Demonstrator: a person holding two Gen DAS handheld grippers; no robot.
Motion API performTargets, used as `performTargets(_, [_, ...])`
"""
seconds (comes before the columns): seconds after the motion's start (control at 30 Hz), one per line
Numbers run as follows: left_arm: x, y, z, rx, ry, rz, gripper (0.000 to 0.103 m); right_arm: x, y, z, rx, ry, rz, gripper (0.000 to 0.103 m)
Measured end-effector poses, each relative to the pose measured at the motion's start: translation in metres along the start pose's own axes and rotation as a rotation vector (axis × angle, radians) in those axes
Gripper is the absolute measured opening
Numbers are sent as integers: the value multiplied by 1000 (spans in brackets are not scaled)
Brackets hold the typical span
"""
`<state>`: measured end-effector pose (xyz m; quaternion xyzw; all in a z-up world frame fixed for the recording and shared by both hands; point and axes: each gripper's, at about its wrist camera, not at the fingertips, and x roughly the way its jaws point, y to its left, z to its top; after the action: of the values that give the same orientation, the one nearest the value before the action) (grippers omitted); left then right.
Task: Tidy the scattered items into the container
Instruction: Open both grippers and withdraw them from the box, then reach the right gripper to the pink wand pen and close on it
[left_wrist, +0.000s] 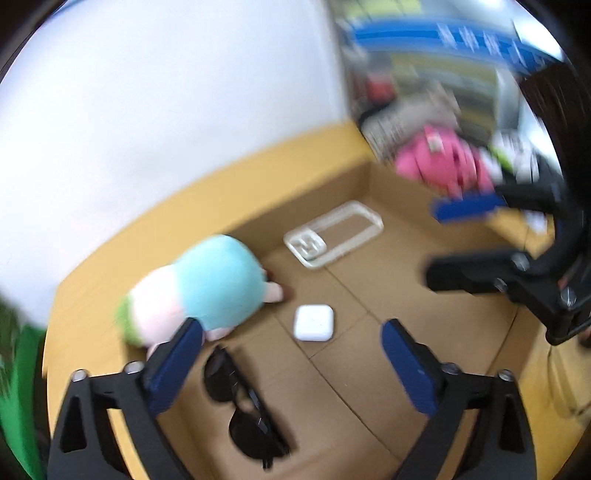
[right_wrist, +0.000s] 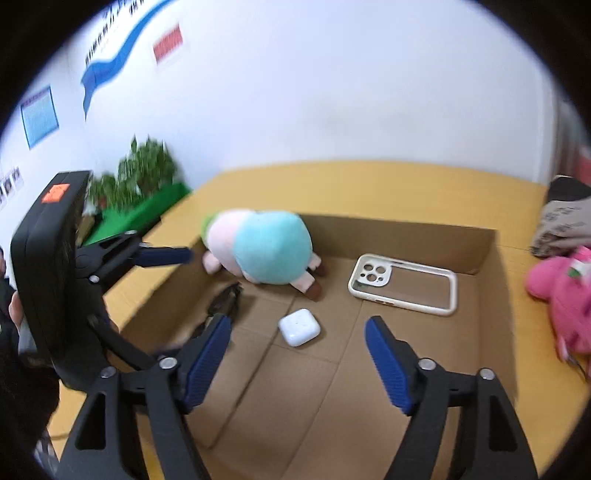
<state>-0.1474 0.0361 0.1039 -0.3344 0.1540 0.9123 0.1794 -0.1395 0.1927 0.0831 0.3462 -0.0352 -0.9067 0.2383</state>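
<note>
Left hand-held gripper (left_wrist: 291, 365): released, blue pads spread wide, nothing between them. We see it hang over the cardboard box (right_wrist: 476, 254), above the sunglasses (left_wrist: 245, 413).

Right hand-held gripper (right_wrist: 297, 363): also released, jaws apart and empty, above the box floor just short of the white earbud case (right_wrist: 299, 326).

Already inside the box, 4 items: the sunglasses near the left wall, the earbud case mid-floor, the white phone case (right_wrist: 404, 284) toward the far right corner, and the blue-and-pink plush (right_wrist: 264, 254) against the far wall.

Still outside, we note 1 pink plush toy (right_wrist: 561, 291) on the yellow counter (right_wrist: 332, 181), just beyond the box's right wall. A grey patterned bundle (right_wrist: 561, 225) sits behind it; we cannot tell what it is.

Handling judgement for the pink plush: light, soft, compressible, not fragile, and its fabric should not slip on ribbed pads. We would pinch the fattest part of the body so the stuffing fills the jaws; a limb or tag would let it swing. It gives under pressure, so we expect to close well in.
</note>
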Motion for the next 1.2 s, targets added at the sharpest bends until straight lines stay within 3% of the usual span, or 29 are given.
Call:
performTargets(0.1, [-41,8,-18,-132,-77,33,103,-19,23,-15,4,-29,-56,78])
performTargets(0.23, [-83,-1,-51,-242,-128,85,103,-33,51,-40,-45,-39,-202,78])
performTargets(0.37, [-108,-24,-76,-287,-155,149,103,-53,73,-58,-69,-50,-232,78])
performTargets(0.53, [-121,-40,-92,-344,-164,151,103,-70,88,-68,-97,-71,-257,78])
performTargets(0.93, [-119,-58,-101,-369,-139,112,103,-92,79,-89,-80,-66,-266,78])
performTargets(1.07, [-111,-59,-111,-375,-100,95,103,-95,66,-101,-101,-44,-209,78])
performTargets(1.2, [-100,-57,-133,-402,-40,83,103,-88,44,-130,-154,47,-146,78])
